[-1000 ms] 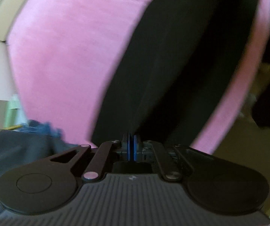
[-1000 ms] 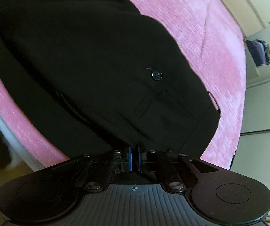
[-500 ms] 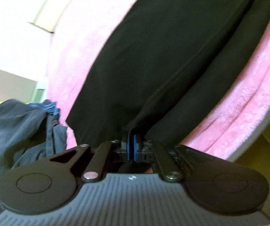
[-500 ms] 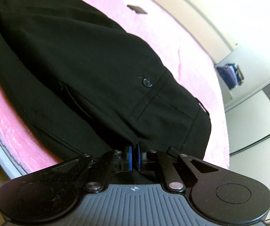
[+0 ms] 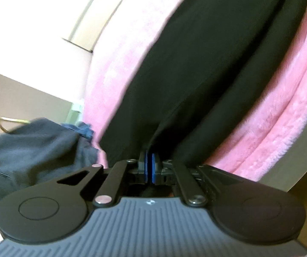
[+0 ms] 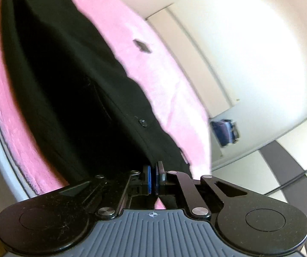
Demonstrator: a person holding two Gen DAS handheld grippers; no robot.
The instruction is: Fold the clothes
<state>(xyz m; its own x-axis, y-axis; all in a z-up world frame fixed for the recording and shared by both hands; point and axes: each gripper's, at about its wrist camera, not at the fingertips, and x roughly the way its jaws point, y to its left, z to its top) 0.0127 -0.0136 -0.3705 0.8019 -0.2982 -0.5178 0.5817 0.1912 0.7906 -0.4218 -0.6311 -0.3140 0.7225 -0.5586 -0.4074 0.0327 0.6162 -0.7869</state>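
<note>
Looking at my left hand-held gripper (image 5: 149, 167): matte black body, two round lobes out to either side, each with a faint embossed circle. Grey ribbed plate sits nearest me, a tiny white crosshair mark at its top edge. Silver rivet heads cap the black linkage bars, and the left bar has a triangular cutout. Blue pads (image 5: 146, 167) line the inner faces of the fingers. My right hand-held gripper (image 6: 153, 180) has the same build: black lobes, dusty and lightly scratched, grey ribbed plate, crosshair mark, silver rivets, blue pads (image 6: 149, 181), triangular cutout on its right bar.
</note>
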